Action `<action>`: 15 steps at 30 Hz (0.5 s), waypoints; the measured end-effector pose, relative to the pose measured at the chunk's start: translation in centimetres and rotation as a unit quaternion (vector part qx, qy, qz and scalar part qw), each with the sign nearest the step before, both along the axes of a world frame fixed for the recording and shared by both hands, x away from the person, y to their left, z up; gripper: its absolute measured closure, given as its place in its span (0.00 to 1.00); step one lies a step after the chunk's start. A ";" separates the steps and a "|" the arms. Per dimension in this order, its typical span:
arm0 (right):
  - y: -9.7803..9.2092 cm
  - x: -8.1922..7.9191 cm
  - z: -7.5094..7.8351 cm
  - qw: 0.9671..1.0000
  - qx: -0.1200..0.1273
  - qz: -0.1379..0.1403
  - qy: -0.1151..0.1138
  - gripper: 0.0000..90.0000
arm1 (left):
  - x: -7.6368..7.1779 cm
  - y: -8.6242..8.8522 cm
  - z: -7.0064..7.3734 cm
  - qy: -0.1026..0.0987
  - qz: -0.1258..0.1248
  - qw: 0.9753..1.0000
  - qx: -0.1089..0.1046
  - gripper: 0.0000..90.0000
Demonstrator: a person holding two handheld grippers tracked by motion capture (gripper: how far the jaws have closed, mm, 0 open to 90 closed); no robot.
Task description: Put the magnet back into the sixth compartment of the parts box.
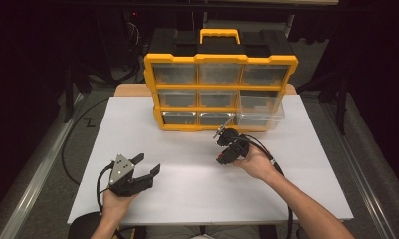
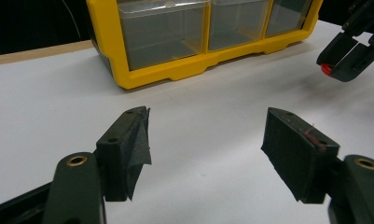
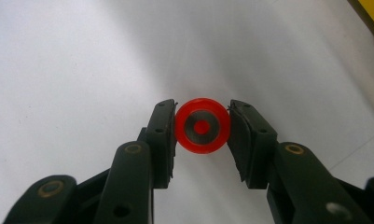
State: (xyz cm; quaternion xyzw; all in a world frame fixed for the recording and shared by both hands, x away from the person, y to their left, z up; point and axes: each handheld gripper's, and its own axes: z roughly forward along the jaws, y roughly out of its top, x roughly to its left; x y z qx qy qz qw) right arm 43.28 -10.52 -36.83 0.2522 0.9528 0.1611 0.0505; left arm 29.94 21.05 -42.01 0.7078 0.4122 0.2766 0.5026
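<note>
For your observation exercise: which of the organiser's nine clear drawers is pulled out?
The bottom-right drawer of the yellow organiser: it juts forward past the frame, while the other eight sit flush.

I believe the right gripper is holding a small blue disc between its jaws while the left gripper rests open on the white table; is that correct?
Not quite: the disc is red, not blue, as the right gripper view shows, with a grey ring and red centre. The rest holds: the right gripper clamps it between its jaws, and the left gripper sits open on the white table.
</note>
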 end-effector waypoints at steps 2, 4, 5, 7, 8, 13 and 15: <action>-0.3 0.3 0.0 1.000 0.006 0.027 -0.001 0.72 | 0.0 0.0 0.0 -0.001 0.000 1.000 0.000 0.35; -0.5 0.4 0.0 0.999 0.011 0.041 -0.005 0.72 | 0.0 0.0 0.0 -0.002 0.000 1.000 0.000 0.35; -0.5 0.1 0.1 1.000 0.008 0.026 -0.004 0.72 | 0.1 0.0 0.0 -0.001 0.000 1.000 0.002 0.35; -0.7 -0.3 0.5 1.000 0.004 -0.004 -0.001 0.72 | 0.2 0.1 -0.1 0.000 0.000 1.000 0.003 0.35; -0.8 -0.4 0.6 1.000 0.004 -0.009 -0.001 0.72 | 0.2 0.1 -0.1 0.000 0.000 1.000 0.002 0.35; -1.4 -0.7 1.1 1.000 0.003 -0.028 0.001 0.72 | 0.3 -0.1 -0.1 -0.001 -0.004 1.000 0.005 0.35; -1.7 -0.9 1.3 0.999 0.005 -0.036 0.001 0.72 | 0.3 -0.1 -0.1 0.000 -0.005 1.000 0.004 0.35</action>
